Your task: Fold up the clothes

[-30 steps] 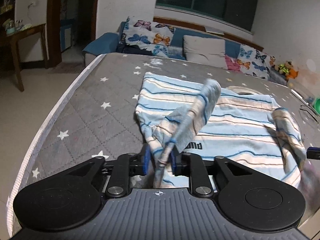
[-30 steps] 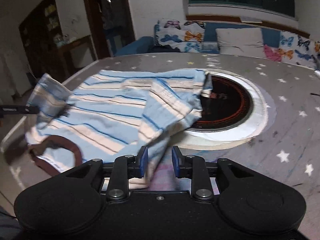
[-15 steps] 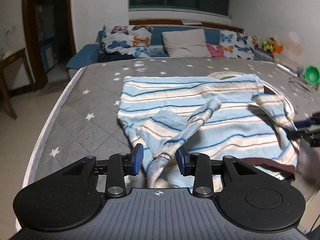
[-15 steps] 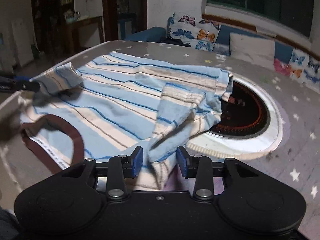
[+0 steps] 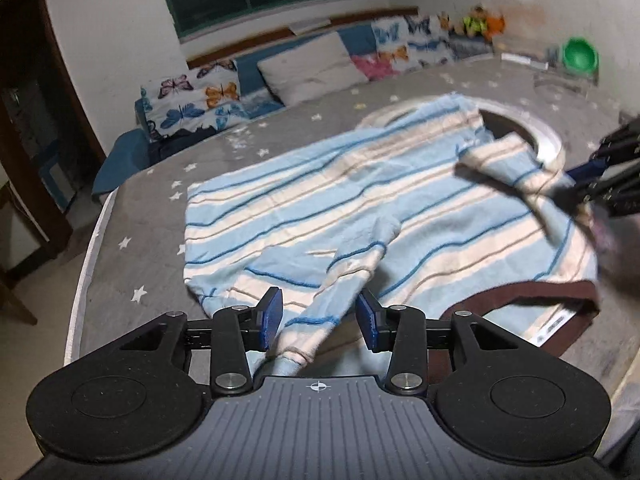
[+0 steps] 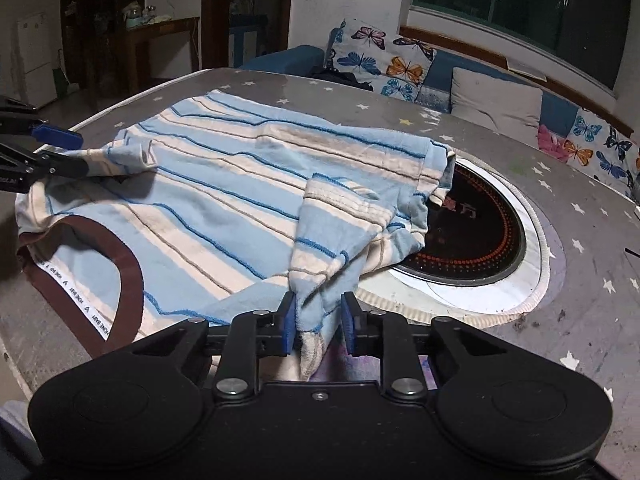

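Observation:
A light-blue and cream striped shirt [image 5: 360, 208] with a brown collar [image 5: 520, 300] lies spread on the grey star-patterned table [image 5: 132, 240]. My left gripper [image 5: 318, 322] is open, its blue pads apart on either side of the folded-in left sleeve [image 5: 336, 280], which lies loose between them. My right gripper [image 6: 318, 322] is also open, with the right sleeve [image 6: 340, 236] lying between its pads. Each gripper shows in the other's view, the right gripper [image 5: 600, 178] at the right edge and the left gripper [image 6: 48, 152] at the left edge.
A round black hotplate with a white rim [image 6: 480, 236] is set in the table, partly under the shirt. A sofa with butterfly cushions [image 6: 400, 68] stands behind. A green bowl [image 5: 580, 56] sits at the far right. The table edge [image 5: 86, 264] is near on the left.
Both grippers have opened and let go of the sleeves, which now lie folded in on the shirt. Both grippers have drawn back toward the near edge.

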`<act>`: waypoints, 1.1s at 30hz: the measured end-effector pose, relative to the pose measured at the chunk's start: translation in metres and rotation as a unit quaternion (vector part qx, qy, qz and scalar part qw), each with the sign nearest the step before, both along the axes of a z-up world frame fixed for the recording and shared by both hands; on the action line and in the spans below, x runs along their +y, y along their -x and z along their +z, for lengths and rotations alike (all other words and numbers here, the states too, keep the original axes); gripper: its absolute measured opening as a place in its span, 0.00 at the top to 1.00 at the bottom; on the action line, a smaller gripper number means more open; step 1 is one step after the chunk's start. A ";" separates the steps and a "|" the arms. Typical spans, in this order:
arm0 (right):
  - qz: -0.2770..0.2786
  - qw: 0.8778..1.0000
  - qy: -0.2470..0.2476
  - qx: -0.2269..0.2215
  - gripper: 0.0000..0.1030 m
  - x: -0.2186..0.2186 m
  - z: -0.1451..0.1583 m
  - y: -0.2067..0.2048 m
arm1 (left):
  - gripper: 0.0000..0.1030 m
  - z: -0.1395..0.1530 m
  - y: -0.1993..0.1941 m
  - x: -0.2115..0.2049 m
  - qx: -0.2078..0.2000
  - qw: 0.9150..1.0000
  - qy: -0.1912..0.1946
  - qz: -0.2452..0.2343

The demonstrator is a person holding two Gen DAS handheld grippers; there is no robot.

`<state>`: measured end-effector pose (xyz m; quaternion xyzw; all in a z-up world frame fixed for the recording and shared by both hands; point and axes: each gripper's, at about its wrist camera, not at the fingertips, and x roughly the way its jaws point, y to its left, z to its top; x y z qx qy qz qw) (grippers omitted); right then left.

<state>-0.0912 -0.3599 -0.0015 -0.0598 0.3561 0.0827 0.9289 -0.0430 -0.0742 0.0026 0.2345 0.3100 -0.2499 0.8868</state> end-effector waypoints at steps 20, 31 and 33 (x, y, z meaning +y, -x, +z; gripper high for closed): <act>-0.012 0.999 -0.041 -0.003 0.90 -0.008 0.004 -0.005 | 0.88 0.000 -0.028 0.062 0.073 0.982 0.118 0.124; -0.026 0.993 -0.088 -0.069 0.93 -0.024 0.053 -0.008 | 0.95 0.029 -0.036 0.078 0.068 0.969 0.190 0.142; -0.028 0.991 -0.089 -0.091 0.93 -0.026 0.068 -0.009 | 0.96 0.046 -0.035 0.087 0.051 0.964 0.216 0.150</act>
